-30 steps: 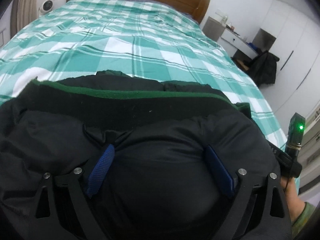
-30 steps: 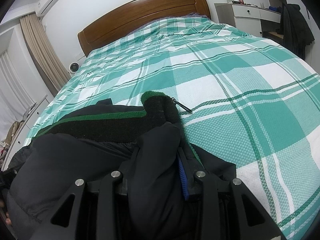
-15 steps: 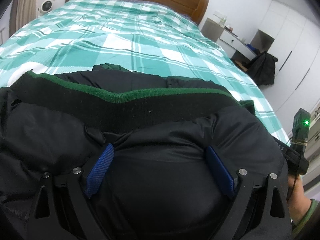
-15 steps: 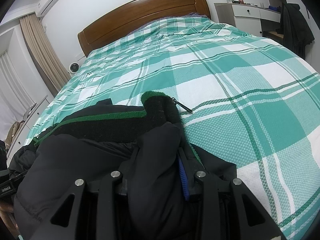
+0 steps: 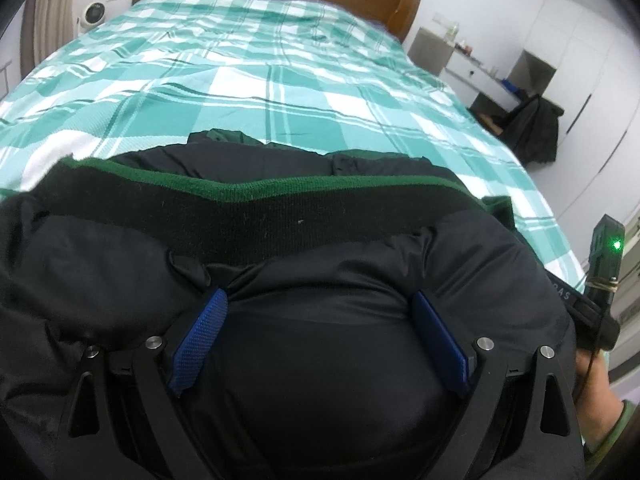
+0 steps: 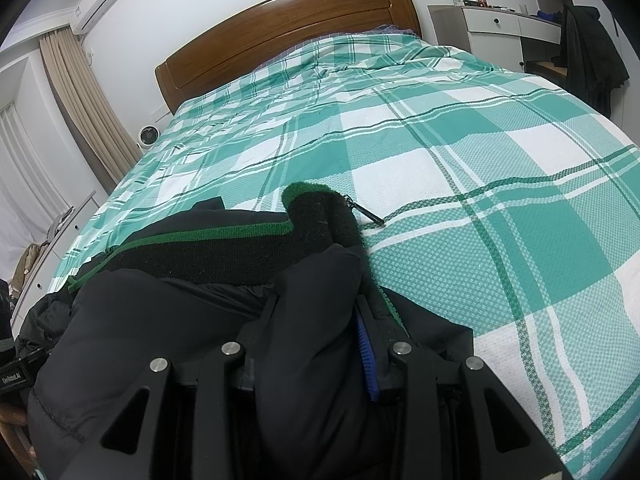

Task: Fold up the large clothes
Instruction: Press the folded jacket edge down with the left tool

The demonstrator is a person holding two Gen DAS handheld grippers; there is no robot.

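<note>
Little can be read. In the right wrist view, at the near left edge, a black bar of the left tool (image 6: 16, 376) bears small white lettering that seems to begin "Con" and end in "AI"; the middle is too blurred to tell. In the left wrist view, the right tool's black body (image 5: 568, 294) at the near right shows white capitals, of which only "AS" is legible.

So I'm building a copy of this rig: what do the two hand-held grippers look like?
Both are black plastic linkages with silver pivot bolts and ribbed blue pads: left hand-held gripper, right hand-held gripper. The left view shows the right unit's green status light and the person's green sleeve cuff.
</note>
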